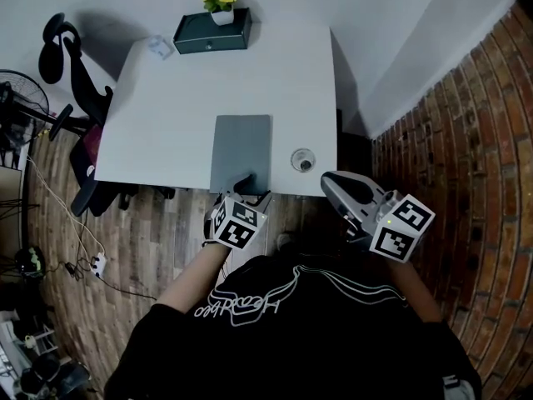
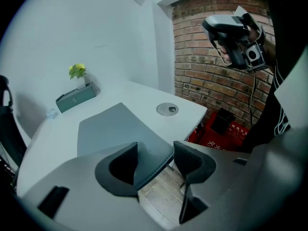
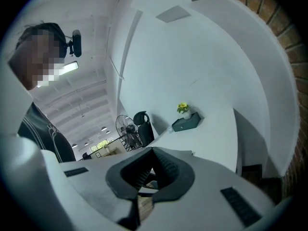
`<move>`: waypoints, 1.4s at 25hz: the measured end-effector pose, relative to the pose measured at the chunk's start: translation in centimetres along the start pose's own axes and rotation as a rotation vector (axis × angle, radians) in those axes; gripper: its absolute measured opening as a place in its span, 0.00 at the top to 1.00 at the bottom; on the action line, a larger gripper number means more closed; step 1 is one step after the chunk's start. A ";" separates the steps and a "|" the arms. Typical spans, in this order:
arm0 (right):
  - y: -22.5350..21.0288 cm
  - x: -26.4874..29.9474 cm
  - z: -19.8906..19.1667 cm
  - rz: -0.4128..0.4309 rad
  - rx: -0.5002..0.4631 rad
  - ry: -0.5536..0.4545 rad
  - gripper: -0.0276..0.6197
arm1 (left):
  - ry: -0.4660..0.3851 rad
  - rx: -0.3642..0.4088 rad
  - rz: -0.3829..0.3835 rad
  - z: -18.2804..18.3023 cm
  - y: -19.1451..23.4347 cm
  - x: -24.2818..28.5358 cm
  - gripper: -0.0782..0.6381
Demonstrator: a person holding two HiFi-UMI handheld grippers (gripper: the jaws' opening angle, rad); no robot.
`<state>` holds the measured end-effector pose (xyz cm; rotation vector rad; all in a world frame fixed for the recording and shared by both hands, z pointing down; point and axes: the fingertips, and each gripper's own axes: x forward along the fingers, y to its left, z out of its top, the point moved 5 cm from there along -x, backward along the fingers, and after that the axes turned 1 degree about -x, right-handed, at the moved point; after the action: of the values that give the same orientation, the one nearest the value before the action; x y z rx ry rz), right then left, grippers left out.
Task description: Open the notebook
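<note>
Your left tool (image 2: 155, 160), low in the centre of the head view, is released: its jaws stand apart with the lower right corner of the grey notebook (image 1: 241, 150) between them, unclamped. That notebook lies closed at the bottom edge of the white tabletop (image 1: 183, 90), its corner slightly overhanging. Your right tool (image 1: 331, 182), at lower right, is clenched on nothing, just off the tabletop's corner.

1 overhead, 2 low, shared table (image 1: 183, 82)
</note>
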<state>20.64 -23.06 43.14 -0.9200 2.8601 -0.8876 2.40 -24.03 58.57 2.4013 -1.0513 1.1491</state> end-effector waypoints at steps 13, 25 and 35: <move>0.6 0.7 0.7 0.051 -0.029 0.012 0.95 | -0.018 -0.058 -0.073 1.1 -0.6 -1.2 0.79; 2.9 2.2 1.7 0.069 -0.048 -0.019 0.95 | -0.072 -0.087 -0.088 2.1 0.7 -4.0 0.83; 5.3 3.8 2.8 0.057 -0.043 -0.058 0.95 | -0.106 -0.115 -0.135 3.2 2.6 -7.0 0.84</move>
<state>15.12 -22.98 38.66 -0.8480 2.8514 -0.7850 -0.59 -24.08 51.00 2.4229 -0.9425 0.9007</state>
